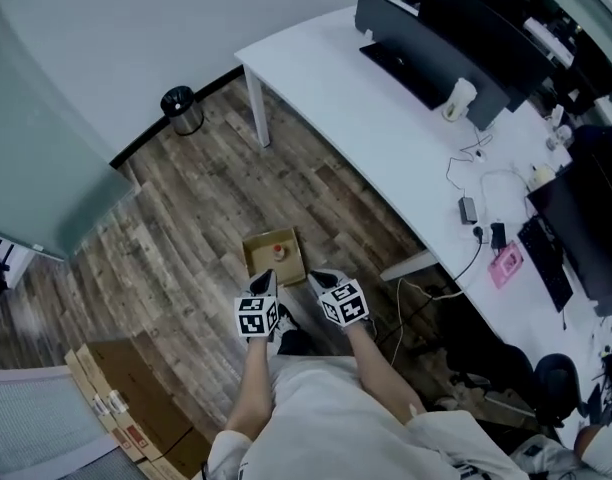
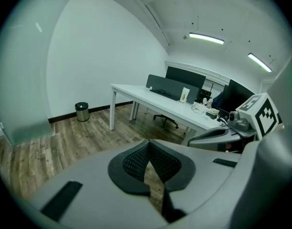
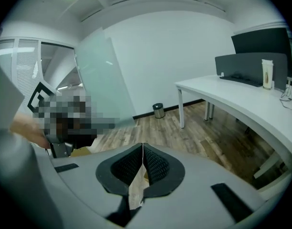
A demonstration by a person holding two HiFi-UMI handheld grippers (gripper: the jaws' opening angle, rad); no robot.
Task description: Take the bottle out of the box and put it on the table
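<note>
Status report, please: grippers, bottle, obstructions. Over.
Left gripper, right gripper: jaws shut, empty. Bottle in open box on floor, untouched. Nothing covering it.

bottle [image 1: 279, 252] seemingly upright in open box [image 1: 259, 264]

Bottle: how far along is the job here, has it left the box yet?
Done: nothing yet; the bottle stands inside the open box on the floor. In hand: the left hand-held gripper and right hand-held gripper hover by the box's near edge, jaws together, both empty. Left: grip the bottle, lift it out, set it on the white table.
</note>
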